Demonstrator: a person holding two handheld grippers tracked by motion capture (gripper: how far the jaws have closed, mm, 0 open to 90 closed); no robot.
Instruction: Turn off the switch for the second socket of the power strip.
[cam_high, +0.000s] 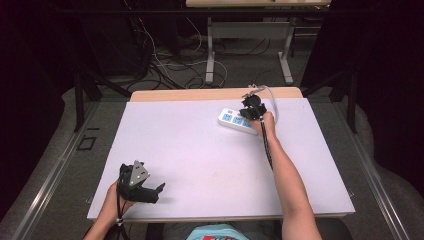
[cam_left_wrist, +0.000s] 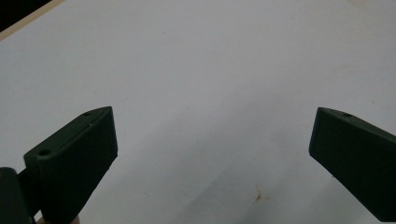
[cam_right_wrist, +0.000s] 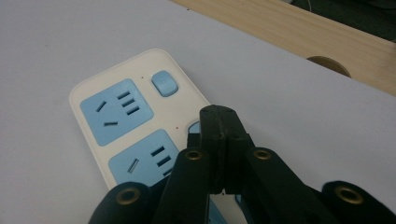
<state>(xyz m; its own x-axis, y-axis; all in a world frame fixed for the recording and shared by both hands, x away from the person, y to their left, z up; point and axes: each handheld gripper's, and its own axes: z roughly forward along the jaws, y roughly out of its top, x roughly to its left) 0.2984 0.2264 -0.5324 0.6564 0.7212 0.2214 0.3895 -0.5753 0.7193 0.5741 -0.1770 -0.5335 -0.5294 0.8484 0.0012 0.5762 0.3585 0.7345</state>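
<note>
Near me, at about 7 o'clock on the white table (cam_high: 210, 160), the left gripper (cam_high: 150, 192) rests with jaws wide apart, holding nothing. Farther, at 1 o'clock, the right gripper (cam_high: 252, 107) has its jaws pressed together, tips over the power strip (cam_high: 235, 121).

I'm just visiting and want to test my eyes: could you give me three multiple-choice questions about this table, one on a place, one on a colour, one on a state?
1. Where does the power strip lie on the table?
A. far right part
B. near left corner
C. on the floor

2. What colour are its socket panels?
A. red
B. blue
C. green

3. How do the right gripper fingers stand?
A. wide apart
B. holding a cup
C. shut together

Answers:
1 A, the high view shows it far from the person, right of centre.
2 B, light blue on a white body.
3 C, they meet over a switch.
</note>
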